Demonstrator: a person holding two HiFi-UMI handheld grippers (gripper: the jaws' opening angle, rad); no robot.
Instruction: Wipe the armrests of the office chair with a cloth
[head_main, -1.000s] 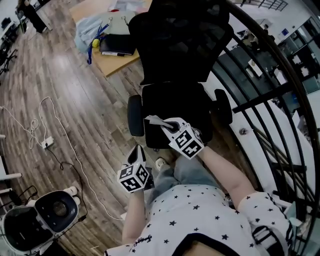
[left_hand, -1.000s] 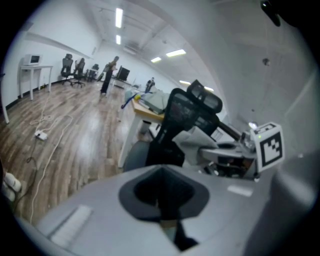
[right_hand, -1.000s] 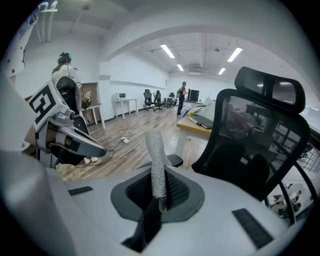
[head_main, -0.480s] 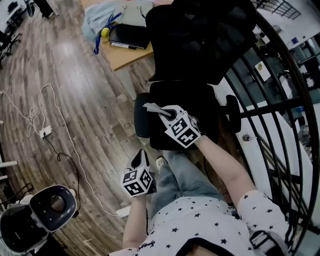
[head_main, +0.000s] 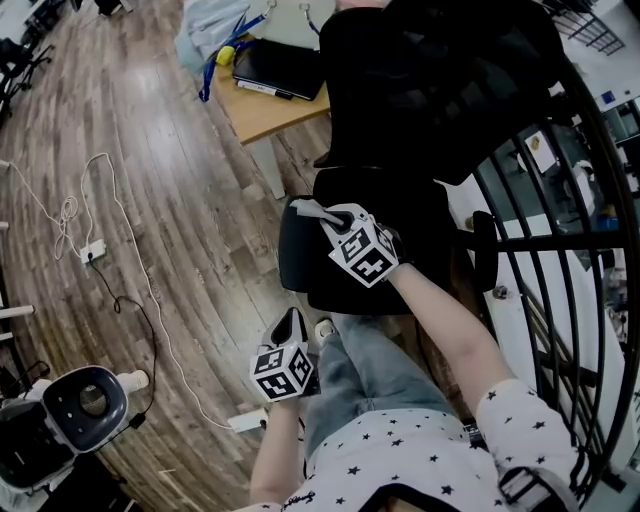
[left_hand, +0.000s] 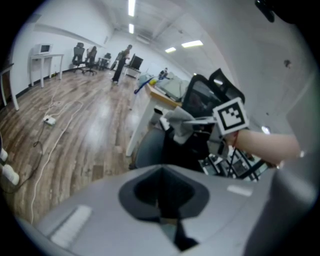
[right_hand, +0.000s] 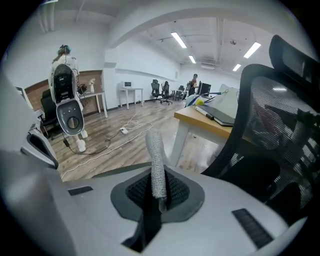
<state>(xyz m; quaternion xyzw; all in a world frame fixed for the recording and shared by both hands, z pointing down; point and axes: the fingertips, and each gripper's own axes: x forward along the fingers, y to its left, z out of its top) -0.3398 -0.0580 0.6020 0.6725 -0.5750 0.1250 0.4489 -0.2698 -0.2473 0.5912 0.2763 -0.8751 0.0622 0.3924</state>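
The step in hand looked like the approach to an armrest, with wiping not yet begun. The right gripper (head_main: 336, 226) had its jaws pressed together on a grey cloth (right_hand: 156, 167), pinched at its lower end so that a rolled strip stood out beyond the tips. From the head view, that strip sat just beyond the fingertips, over the front end of the near armrest (head_main: 291, 245) of the black office chair (head_main: 400, 210). Whether cloth and armrest touched could not be told. The far armrest (head_main: 485, 250) lay well off to the right of the jaws, across the seat. The left gripper (left_hand: 161, 200) hung low and well apart from the chair, its jaws closed with nothing between them. The next move probably called for lowering the cloth flat onto the armrest pad and drawing it along its length.
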